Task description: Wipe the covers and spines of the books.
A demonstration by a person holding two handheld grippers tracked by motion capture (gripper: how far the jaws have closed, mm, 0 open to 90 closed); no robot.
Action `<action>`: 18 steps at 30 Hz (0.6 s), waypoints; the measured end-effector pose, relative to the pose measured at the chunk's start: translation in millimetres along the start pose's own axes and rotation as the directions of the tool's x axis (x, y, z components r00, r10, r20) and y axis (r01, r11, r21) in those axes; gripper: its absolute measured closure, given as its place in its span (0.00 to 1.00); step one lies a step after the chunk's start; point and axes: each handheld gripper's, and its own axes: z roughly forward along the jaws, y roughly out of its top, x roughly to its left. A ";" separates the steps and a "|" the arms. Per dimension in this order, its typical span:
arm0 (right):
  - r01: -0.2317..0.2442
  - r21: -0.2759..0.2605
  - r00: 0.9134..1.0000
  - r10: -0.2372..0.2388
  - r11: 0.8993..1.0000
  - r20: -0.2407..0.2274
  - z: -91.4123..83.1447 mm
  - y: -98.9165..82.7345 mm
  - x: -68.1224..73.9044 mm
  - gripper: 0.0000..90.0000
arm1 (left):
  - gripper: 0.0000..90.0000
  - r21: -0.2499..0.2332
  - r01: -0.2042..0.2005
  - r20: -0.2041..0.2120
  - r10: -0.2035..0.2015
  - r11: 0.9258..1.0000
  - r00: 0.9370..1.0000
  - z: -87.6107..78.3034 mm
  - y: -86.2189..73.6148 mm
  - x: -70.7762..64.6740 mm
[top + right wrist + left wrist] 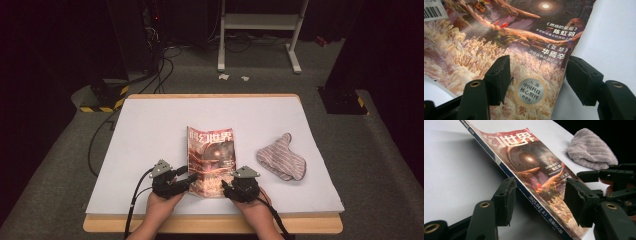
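- The magazine has a glossy reddish-brown cover with white Chinese title letters and a dark blue spine.
- It lies closed, cover up, near the counter's front edge, its spine side raised slightly.

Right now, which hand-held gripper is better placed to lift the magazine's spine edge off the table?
Left. The left hand-held gripper already straddles the magazine at its raised spine edge, jaws apart on either side. The right hand-held gripper sits over the opposite edge.
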 end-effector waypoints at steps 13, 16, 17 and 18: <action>-0.007 0.003 1.000 0.007 1.000 -0.003 0.5 0.1 -0.6 0.40 | 0.48 0.041 0.059 0.013 -0.059 0.997 0.998 -1.8 -4.8 7.9; -0.008 0.003 1.000 0.008 1.000 -0.012 0.6 -0.1 -1.3 0.42 | 0.50 0.178 0.058 0.136 -0.083 0.982 0.987 12.8 -11.4 5.2; -0.020 0.005 0.999 0.020 1.000 -0.042 1.5 -0.4 -1.2 0.42 | 0.50 0.207 -0.009 0.089 -0.010 0.978 0.996 16.9 -11.7 -4.0; -0.025 0.004 0.998 0.025 1.000 -0.064 2.6 -0.5 0.2 0.42 | 0.48 0.188 -0.058 0.073 0.045 0.981 0.996 15.5 -10.9 -9.5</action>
